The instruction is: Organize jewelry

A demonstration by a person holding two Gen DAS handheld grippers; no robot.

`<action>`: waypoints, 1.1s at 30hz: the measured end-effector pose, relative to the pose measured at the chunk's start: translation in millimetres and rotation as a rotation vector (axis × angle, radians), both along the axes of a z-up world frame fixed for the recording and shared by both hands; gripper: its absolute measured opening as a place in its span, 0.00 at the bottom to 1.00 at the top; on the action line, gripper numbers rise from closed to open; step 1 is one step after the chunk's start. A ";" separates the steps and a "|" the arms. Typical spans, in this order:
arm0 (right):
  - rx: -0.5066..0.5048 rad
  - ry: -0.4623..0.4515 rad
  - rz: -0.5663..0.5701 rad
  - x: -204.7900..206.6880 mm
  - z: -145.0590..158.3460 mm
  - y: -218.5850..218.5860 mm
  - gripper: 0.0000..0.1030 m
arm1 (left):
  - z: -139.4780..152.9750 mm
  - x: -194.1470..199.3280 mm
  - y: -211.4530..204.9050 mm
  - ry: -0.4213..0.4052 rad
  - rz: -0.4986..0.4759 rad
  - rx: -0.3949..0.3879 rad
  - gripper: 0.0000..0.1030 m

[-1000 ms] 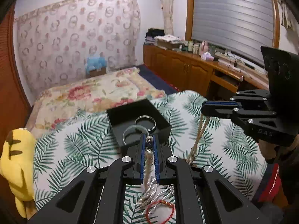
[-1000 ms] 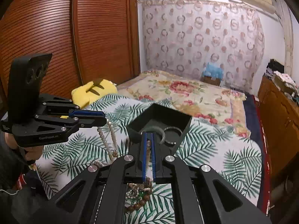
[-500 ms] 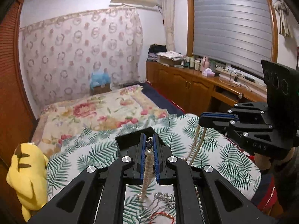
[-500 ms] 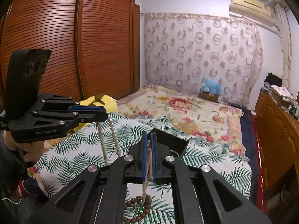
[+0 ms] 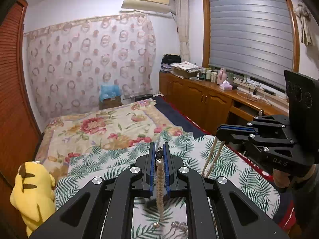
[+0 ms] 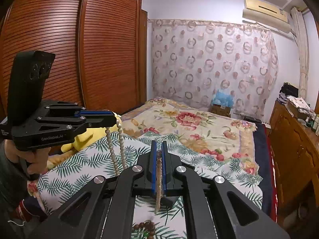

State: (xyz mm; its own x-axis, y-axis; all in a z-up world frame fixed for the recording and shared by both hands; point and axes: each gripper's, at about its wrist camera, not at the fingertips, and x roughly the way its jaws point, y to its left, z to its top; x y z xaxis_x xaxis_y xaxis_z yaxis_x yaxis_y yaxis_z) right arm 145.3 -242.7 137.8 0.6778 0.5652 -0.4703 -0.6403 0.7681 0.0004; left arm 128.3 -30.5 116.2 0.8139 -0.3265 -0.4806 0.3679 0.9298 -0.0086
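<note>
My left gripper [image 5: 159,149] is shut on one end of a pearl necklace [image 5: 159,181], near its metal clasp. My right gripper [image 6: 159,147] is shut on the other part of the same pearl necklace [image 6: 158,179]. Both hold it high above the palm-leaf cloth [image 5: 103,165]. In the left wrist view the right gripper [image 5: 220,133] sits at the right with pearl strands hanging from it. In the right wrist view the left gripper [image 6: 113,117] sits at the left with two strands hanging. The black box is hidden behind the fingers.
A silver piece [image 5: 179,226] and a brown bead bracelet [image 6: 145,227] lie on the cloth below. A yellow plush toy [image 5: 33,191] sits at the left edge. A floral bedspread [image 5: 111,123] lies beyond, wooden cabinets [image 5: 201,101] at the right, a wardrobe [image 6: 79,59] at the left.
Both grippers have risen and tilted up with the pearl necklace. The black box with rings has dropped out of sight behind the fingers. The loose jewelry now sits lower in view.
</note>
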 end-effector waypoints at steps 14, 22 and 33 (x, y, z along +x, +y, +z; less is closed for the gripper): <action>0.011 0.033 0.028 61.3 12.3 11.5 0.05 | 9.6 60.9 -4.6 0.023 0.000 -0.010 0.07; -0.016 0.129 0.037 83.1 -35.8 18.6 0.05 | -25.3 92.8 -6.7 0.095 0.013 -0.008 0.07; -0.052 0.240 0.051 93.1 -88.5 26.1 0.06 | -52.3 122.5 -3.4 0.128 0.040 0.000 0.07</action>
